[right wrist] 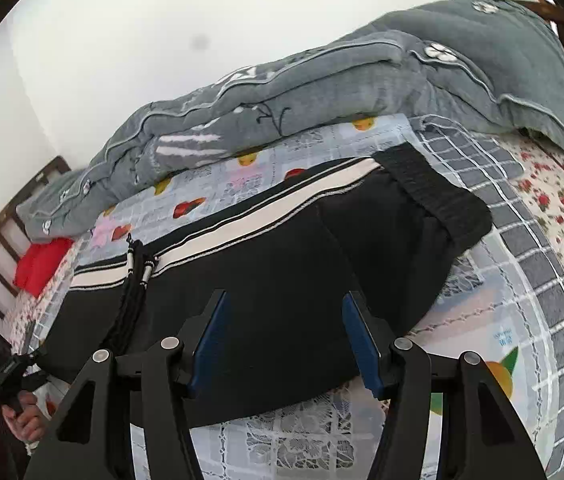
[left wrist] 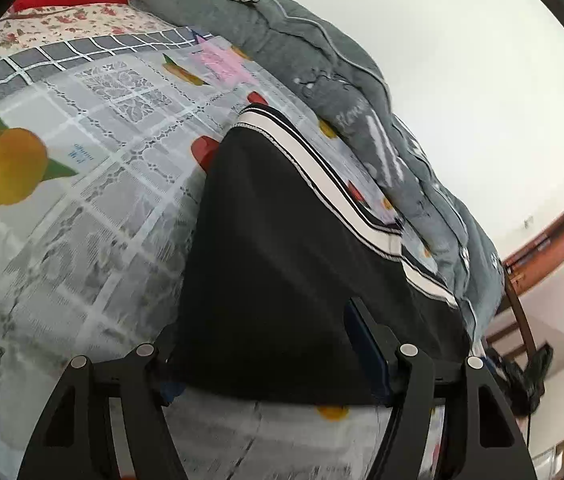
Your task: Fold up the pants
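Black pants (right wrist: 282,248) with a white side stripe (right wrist: 274,204) lay folded on a bed covered by a fruit-print cloth (left wrist: 82,184). Small blue writing on that cloth was too blurred to read. A grey quilt (right wrist: 321,92) with white lettering, also unreadable, was heaped along the bed's far edge beside the pants. A drawstring (right wrist: 134,280) lay across the stripe.

The right claw (right wrist: 283,336) hovered over the pants, its blue pads apart and gripping nothing. The left claw (left wrist: 266,344) stood with fingers apart; black fabric lay between them, its left finger hidden behind the cloth, no pinch visible.
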`<action>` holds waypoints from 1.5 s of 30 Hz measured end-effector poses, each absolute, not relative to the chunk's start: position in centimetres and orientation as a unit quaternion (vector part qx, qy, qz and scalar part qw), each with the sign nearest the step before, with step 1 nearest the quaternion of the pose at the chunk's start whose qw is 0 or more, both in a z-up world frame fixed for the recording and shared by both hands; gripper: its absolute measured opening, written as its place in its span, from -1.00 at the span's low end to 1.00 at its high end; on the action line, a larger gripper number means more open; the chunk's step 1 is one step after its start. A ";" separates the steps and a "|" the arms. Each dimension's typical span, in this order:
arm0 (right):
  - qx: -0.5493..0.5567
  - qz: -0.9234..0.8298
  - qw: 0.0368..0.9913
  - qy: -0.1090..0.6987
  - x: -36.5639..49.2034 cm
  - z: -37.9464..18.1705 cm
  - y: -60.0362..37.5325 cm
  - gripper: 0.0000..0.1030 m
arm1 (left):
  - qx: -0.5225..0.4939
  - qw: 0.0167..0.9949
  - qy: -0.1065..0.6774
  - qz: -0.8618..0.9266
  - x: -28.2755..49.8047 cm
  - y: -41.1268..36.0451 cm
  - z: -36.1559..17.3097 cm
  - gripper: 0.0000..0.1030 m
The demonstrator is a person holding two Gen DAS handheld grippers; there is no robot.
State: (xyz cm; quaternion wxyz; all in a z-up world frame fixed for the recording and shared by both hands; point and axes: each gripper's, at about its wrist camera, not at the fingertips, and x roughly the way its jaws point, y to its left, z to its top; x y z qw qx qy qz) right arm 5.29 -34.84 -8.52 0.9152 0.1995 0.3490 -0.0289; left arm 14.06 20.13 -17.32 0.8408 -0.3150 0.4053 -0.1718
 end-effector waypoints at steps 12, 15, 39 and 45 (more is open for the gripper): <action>0.197 -0.021 0.908 0.370 4.9 -10.1 -34.4 0.12 | -0.308 0.841 0.400 -0.195 12.0 18.9 -17.5 0.29; 0.205 -0.022 0.904 0.375 4.8 -10.7 -34.6 0.12 | -0.321 0.841 0.394 -0.188 12.1 18.8 -17.6 0.29; 0.171 -0.044 0.918 0.356 -1.7 -10.4 -37.7 0.13 | -0.170 0.918 0.342 -0.108 15.7 5.8 -6.2 -0.70; 0.144 -0.058 0.920 0.359 -4.0 -11.6 -38.4 0.13 | -0.087 0.915 0.344 -0.190 15.2 -6.4 -4.7 -0.70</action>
